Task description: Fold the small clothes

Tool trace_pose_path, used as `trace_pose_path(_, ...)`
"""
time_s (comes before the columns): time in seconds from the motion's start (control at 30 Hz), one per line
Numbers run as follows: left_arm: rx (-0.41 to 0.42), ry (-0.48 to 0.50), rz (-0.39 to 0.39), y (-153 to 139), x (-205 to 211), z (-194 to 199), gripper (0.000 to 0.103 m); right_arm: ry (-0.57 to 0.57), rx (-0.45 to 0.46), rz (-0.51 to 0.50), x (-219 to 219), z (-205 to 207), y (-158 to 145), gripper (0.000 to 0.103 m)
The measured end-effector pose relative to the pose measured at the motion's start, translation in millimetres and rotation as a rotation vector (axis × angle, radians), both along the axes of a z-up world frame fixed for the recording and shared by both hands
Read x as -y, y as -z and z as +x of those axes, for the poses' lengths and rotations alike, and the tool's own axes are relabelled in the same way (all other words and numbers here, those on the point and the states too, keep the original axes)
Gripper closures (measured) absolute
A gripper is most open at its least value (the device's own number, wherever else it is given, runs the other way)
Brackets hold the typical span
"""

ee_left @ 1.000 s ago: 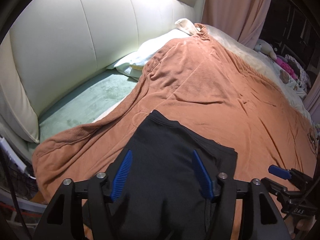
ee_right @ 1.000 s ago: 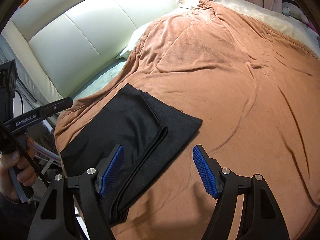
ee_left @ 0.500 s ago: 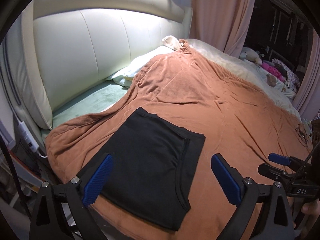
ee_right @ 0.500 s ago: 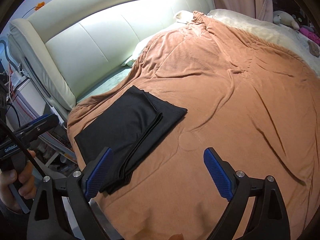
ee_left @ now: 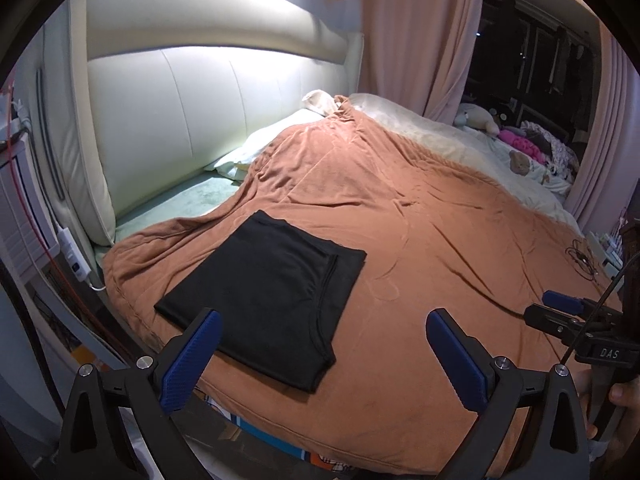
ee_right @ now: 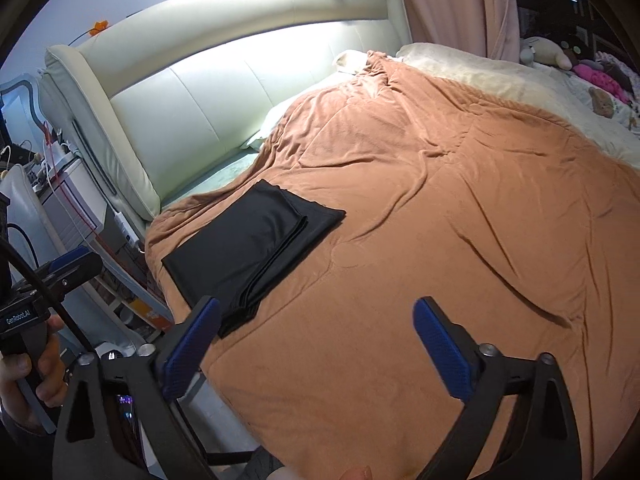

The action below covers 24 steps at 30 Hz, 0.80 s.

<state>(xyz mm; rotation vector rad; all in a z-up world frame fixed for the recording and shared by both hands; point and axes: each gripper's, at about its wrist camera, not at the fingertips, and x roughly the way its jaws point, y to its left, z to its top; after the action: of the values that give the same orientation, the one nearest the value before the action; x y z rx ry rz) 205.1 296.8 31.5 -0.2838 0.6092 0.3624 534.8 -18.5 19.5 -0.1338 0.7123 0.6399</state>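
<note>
Pulled up and away from a second ago, left gripper [ee_left: 322, 354] now spread wide, empty, hovering off the near bed edge. Below it, black garment [ee_left: 268, 294] lying folded flat on the orange blanket [ee_left: 420, 216], near the front left corner, released. Over to the right, right gripper [ee_right: 314, 344] likewise backed off, spread wide, pinching nothing. Looks like this fold finished; probably next piece or done.

Folded black garment [ee_left: 272, 296] on orange blanket [ee_left: 420, 240]
</note>
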Motion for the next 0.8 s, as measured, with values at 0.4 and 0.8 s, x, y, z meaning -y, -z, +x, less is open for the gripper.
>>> trace_pose_path(0.4,0.059,0.115,0.024,-3,76,-44,0.001,0.131,0.087,0.037,78,-93,-11,0.000)
trace_pose_path(0.8,0.096,0.235,0.076,-3,150,-90,0.001,0.214,0.146,0.062,141,-197,-4,0.000)
